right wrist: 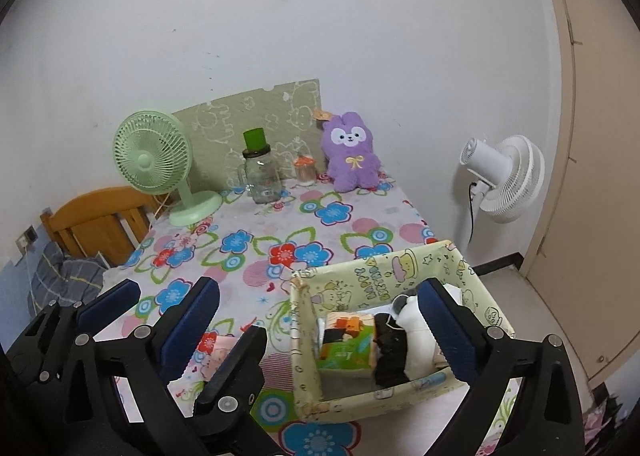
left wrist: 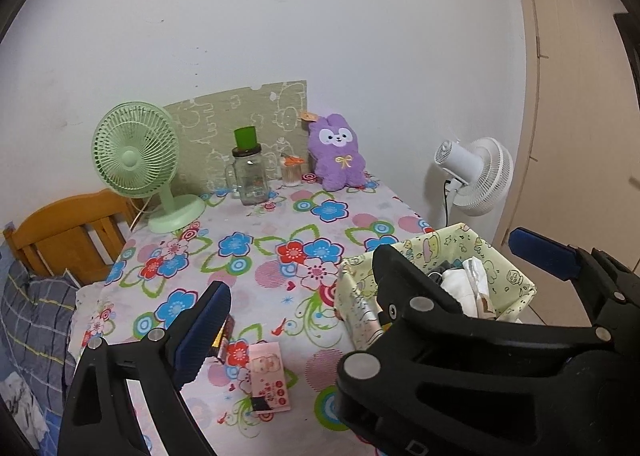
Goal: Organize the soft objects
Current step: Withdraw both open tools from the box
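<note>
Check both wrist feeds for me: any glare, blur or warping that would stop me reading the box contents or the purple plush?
Left wrist: sharp, evenly lit, no glare; fisheye bends the wall and door edges; the right gripper blocks much of the fabric box. Right wrist: equally clear, box contents readable, dark vignette in the corners. The purple plush is crisp in both views.
</note>
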Available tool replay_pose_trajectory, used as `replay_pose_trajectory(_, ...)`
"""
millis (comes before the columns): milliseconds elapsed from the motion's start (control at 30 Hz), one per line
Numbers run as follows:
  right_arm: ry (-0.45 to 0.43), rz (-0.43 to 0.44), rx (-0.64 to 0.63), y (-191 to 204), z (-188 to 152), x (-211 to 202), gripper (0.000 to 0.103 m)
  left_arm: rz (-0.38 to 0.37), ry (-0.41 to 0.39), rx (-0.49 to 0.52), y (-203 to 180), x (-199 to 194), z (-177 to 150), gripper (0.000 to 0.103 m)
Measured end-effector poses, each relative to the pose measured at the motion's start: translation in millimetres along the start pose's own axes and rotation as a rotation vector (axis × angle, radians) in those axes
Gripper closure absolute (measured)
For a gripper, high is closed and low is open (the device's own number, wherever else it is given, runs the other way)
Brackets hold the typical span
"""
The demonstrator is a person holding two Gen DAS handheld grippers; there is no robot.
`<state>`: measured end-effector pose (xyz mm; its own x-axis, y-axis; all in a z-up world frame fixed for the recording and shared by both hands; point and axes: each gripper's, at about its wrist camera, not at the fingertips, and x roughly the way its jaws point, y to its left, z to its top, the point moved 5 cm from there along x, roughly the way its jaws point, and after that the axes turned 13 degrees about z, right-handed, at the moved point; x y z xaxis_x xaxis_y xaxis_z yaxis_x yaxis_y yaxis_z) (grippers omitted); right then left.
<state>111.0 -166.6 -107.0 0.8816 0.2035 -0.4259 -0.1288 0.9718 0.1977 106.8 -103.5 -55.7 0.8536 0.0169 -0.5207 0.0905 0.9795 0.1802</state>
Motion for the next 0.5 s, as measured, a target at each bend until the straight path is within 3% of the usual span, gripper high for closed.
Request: replay_pose_trajectory(500,0.038,0.032,-0.028,38,-11,17,0.0,0.038,0.023,-0.023,41,6,-17,0.007)
